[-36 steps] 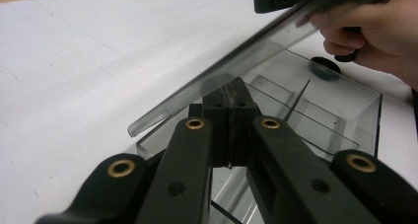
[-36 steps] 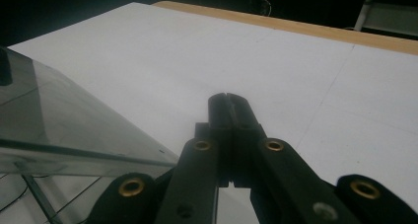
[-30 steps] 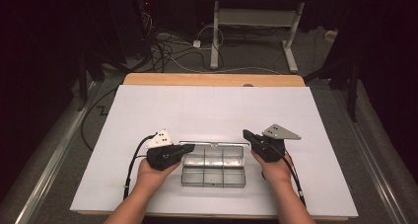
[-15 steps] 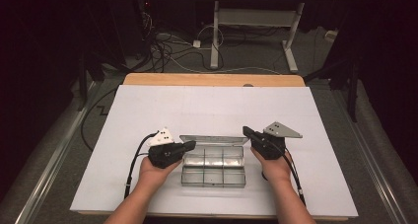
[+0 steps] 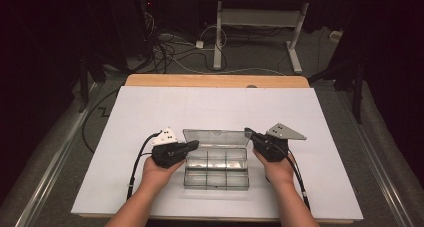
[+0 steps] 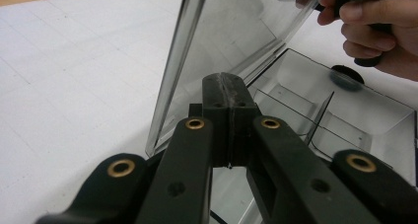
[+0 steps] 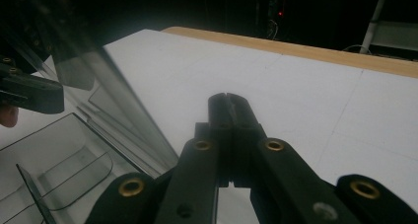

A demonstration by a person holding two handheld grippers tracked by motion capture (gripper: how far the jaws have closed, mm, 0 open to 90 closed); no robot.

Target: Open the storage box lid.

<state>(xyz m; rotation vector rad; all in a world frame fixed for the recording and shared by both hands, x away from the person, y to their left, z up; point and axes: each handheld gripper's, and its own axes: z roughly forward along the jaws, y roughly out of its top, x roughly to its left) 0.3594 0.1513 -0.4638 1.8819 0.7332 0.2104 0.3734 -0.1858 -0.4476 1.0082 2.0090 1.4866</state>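
A clear plastic compartment box point(image 5: 217, 169) lies on the white sheet covering the table point(image 5: 150, 112), near the sheet's front edge and about midway across it. The box is a shallow rectangle whose long axis runs from the person's left to right, parallel to that front edge. Thin see-through dividers split its tray into two rows of small cells, and the walls are glossy and smooth with rounded inner corners. Its hinged lid point(image 5: 216, 137), a flat pane of the same transparent plastic, stands open at the far long side of the box, tilted up and back away from the person. The left gripper point(image 5: 192, 146), black with a grey three-cornered plate on top, sits at the left end of the box, its jaws pressed together with nothing between them; in the left gripper view the tips lie right against the lower left edge of the lid point(image 6: 217, 51). The right gripper point(image 5: 248, 133) sits at the right end of the box, jaws likewise closed and empty, tips near the lid's right corner. The sheet is matte, and a strip of wood shows beyond its far edge.
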